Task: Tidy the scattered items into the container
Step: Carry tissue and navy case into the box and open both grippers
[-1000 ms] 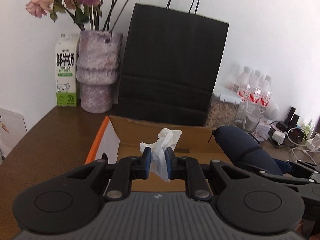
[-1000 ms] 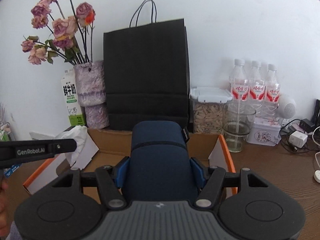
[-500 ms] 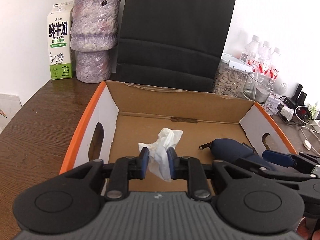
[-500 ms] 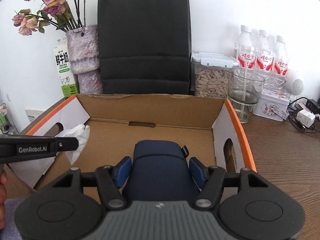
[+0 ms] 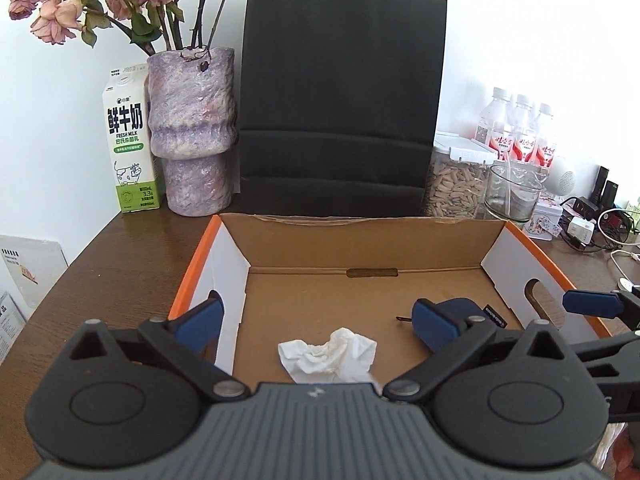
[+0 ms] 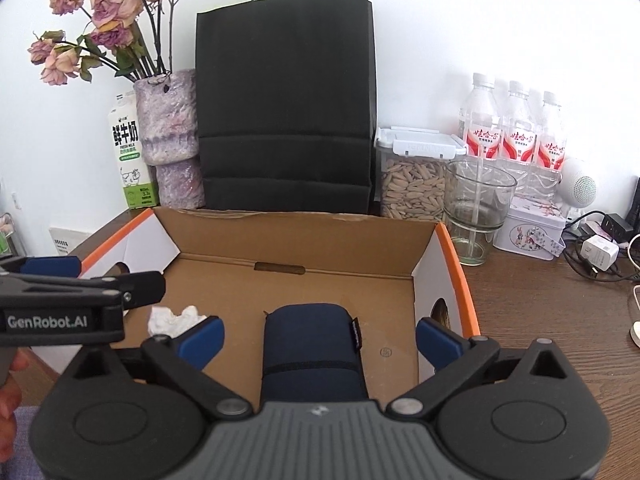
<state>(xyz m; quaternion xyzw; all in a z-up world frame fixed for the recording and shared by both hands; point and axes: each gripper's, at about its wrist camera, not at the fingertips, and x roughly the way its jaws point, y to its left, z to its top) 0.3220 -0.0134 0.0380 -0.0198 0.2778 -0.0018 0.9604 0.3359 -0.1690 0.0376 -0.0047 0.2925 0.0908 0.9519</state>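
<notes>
Since a second ago both grippers let go: tissue and pouch, pinched before, now lie on the box floor, and both views look down into the box.

Surroundings, big to small: brown wooden table [image 5: 120,248]; black paper bag [image 5: 340,120] straight ahead behind the cardboard box [image 5: 360,240]; purple vase [image 5: 192,128] of dried roses ahead-left, milk carton [image 5: 130,144] touching its left side; ahead-right a lidded seed jar [image 6: 412,184], glass cup [image 6: 476,208], three water bottles [image 6: 516,136], small tin [image 6: 528,232], chargers and cables [image 6: 596,252]. Nothing blocks the box opening.

Left gripper [image 5: 316,322]: jaws opening, spread wide, pads clear of everything. Crumpled white tissue [image 5: 330,356] lies loose between and just below them, on the box floor near the front edge.

Right gripper [image 6: 318,336]: jaws opening, wide, blue pads apart from the dark navy pouch [image 6: 312,352], which lies lengthwise between them on the floor, untouched.

Both grippers tilt down into the box, side by side; the left one's arm crosses the left edge of the right view. A bit of hand [image 6: 8,396] shows at that edge.
</notes>
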